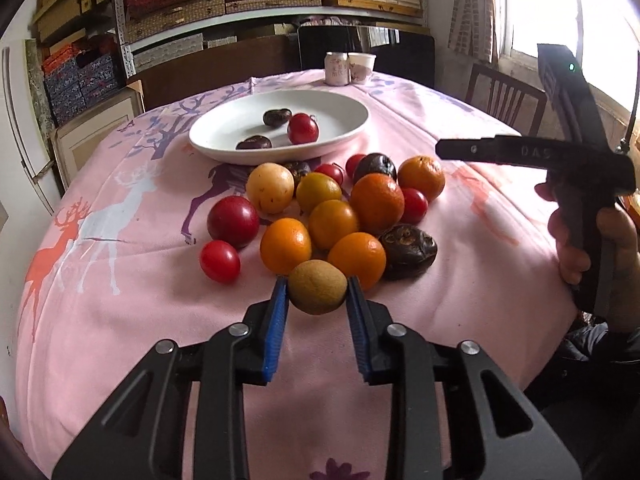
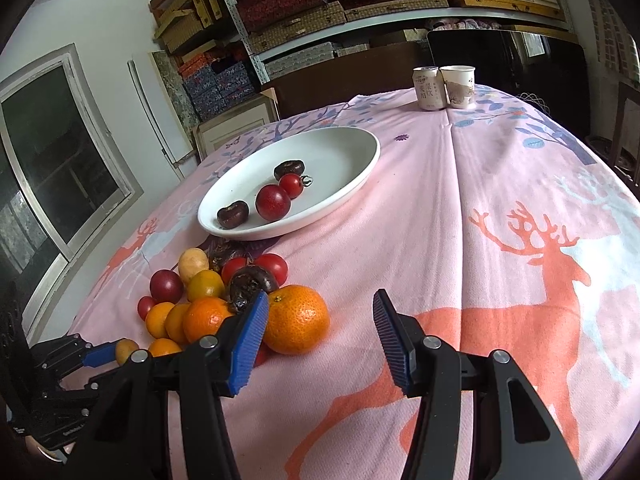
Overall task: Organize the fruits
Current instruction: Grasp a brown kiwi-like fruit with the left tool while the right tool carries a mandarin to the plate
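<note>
Left wrist view: left gripper (image 1: 317, 286) clamped on a small brown fruit (image 1: 317, 287), blue pads (image 1: 280, 300) pressing both its sides, at the near edge of the fruit pile (image 1: 332, 216) on the pink deer-print tablecloth (image 1: 120, 280). Just behind the pinched fruit, three oranges (image 1: 285, 245) packed close, a wrinkled dark fruit (image 1: 408, 251) to their right, red fruits (image 1: 233, 221) to their left. Beyond the pile, a white oval plate (image 1: 344, 128) holding two dark fruits and a red one. Far back, a can (image 1: 337, 69) and a paper cup (image 1: 362, 68) side by side. At right, a hand (image 1: 588, 240) gripping the handle of the right gripper, held above the table.

Right wrist view: right gripper (image 2: 320, 312) spread, nothing between the pads — only bare cloth below. Left pad overlapping the pile's edge in the picture, a large orange (image 2: 298, 320) just beside it; contact impossible to judge. Plate (image 2: 360, 184) beyond, with two dark fruits and two red ones. Low at left, the other gripper's blue pad against the small brown fruit (image 2: 127, 351).
</note>
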